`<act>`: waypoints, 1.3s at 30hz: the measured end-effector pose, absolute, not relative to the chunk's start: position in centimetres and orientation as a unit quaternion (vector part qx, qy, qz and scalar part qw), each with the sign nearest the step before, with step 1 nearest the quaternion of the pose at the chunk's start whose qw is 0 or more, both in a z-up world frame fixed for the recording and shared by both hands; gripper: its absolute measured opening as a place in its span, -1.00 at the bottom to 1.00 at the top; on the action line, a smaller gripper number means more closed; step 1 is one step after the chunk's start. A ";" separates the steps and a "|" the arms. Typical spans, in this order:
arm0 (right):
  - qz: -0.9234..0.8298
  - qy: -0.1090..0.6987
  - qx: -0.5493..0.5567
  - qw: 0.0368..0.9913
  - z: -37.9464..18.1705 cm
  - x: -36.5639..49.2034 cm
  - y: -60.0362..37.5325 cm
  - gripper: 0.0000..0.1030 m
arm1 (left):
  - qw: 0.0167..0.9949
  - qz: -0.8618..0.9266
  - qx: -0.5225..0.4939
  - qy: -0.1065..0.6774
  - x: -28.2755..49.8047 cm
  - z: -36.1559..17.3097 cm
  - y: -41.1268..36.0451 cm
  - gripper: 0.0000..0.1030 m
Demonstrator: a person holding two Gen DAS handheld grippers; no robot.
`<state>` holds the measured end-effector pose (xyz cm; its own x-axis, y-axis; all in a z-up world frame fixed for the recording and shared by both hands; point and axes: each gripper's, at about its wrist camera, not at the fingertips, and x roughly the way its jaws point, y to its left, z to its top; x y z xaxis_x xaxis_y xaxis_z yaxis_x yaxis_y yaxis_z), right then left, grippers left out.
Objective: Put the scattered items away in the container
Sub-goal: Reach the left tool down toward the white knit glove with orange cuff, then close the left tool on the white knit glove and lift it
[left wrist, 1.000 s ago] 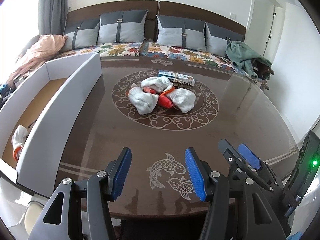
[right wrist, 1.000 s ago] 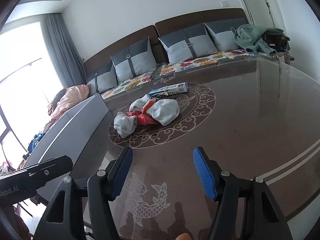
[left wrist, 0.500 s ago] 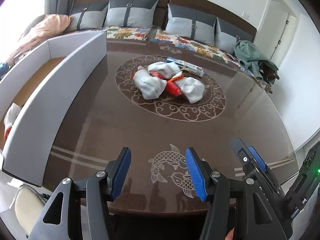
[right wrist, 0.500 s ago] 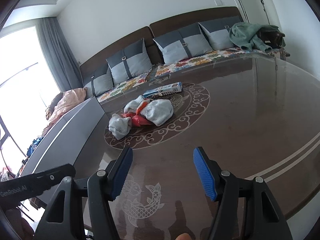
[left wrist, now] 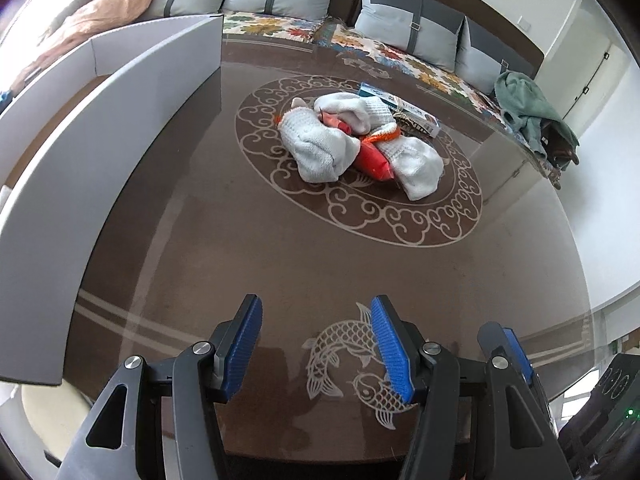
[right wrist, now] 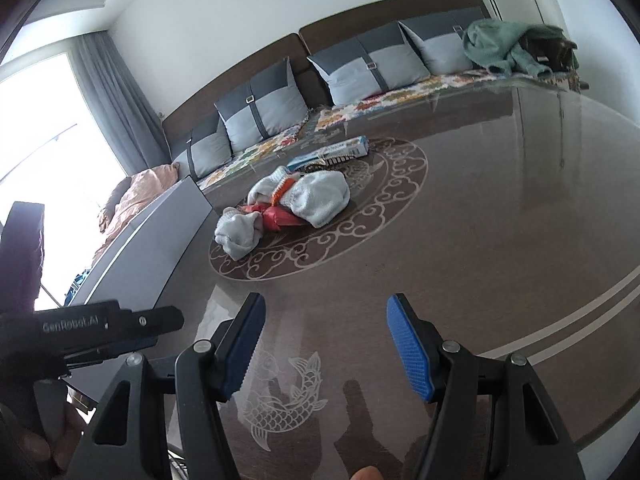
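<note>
Left wrist view: the left hand-held gripper (left wrist: 316, 344) hangs released and empty over the table's (left wrist: 280, 264) near edge. The pile of white socks (left wrist: 320, 148) lies at the table's centre; the white container (left wrist: 100, 152) lines its left edge.

Right wrist view: the right hand-held gripper (right wrist: 324, 344) is spread wide, grasping nothing, with the socks (right wrist: 316, 198) well ahead.

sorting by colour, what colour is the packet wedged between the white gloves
Red-orange packet, tucked between the white gloves; clearest in the left wrist view.

Home living room: long brown sofa (right wrist: 320, 56) with grey cushions (right wrist: 260, 108) and floral seat cover (left wrist: 400, 54), grey curtain (right wrist: 116, 92) by bright window, green blanket (right wrist: 500, 46), glossy brown table (left wrist: 280, 264) with koi inlay (left wrist: 352, 364).
</note>
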<state>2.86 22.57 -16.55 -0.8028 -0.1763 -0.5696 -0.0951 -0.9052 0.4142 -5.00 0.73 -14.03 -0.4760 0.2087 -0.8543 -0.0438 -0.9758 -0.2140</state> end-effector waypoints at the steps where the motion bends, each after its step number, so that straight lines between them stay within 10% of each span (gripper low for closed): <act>1: -0.923 -0.220 0.316 0.020 -16.8 2.8 22.7 0.25 | 0.074 0.855 -0.507 -0.080 -5.1 -14.1 0.8 0.10; 39: -0.904 -0.248 0.347 0.029 -18.9 1.6 23.3 0.25 | 0.044 0.760 -0.611 -0.217 -25.3 -18.1 -0.8 0.41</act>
